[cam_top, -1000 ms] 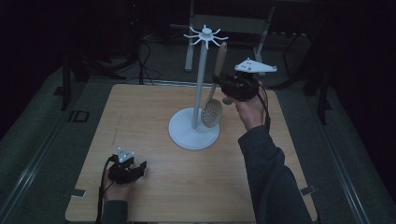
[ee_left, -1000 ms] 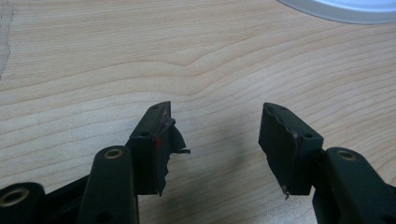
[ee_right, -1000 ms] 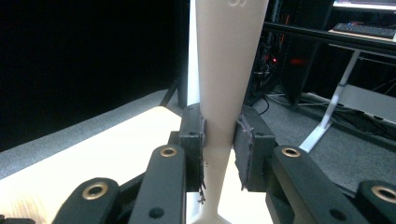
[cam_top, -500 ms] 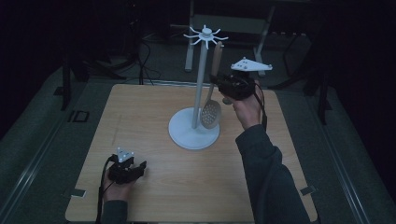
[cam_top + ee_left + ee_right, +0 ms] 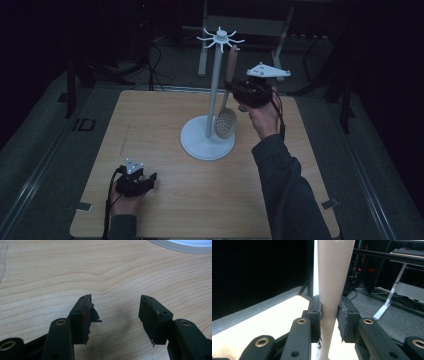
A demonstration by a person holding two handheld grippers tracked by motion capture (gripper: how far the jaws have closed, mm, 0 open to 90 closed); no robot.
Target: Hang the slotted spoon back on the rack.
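Right claw: your right claw is up in the air, past the far half of the desk. Its two jaws are squeezed tight on the handle of the spoon.
Right claw, close up: in the right gripper view your right claw has one black pad on each side of the pale handle of the spoon. Both pads touch the handle.
Spoon: the spoon is a pale one with lots of little holes in its round end. It stands almost straight up and down. The round end hangs below your right claw. The top of the handle goes up above your right claw.
Stand: the white stand is just beside your right claw. The spoon hangs right next to its pole. At the top the stand has little hooks all around. The handle's tip is close to those hooks, but you cannot tell if it touches one.
Stand's foot: the round white foot sits flat on the desk, under your right claw.
Left claw: your left claw rests low on the desk, well apart from the stand.
Left claw, close up: in the left gripper view your left claw is wide open with nothing in it. Bare wood shows between the jaws. A bit of the white foot shows far ahead.
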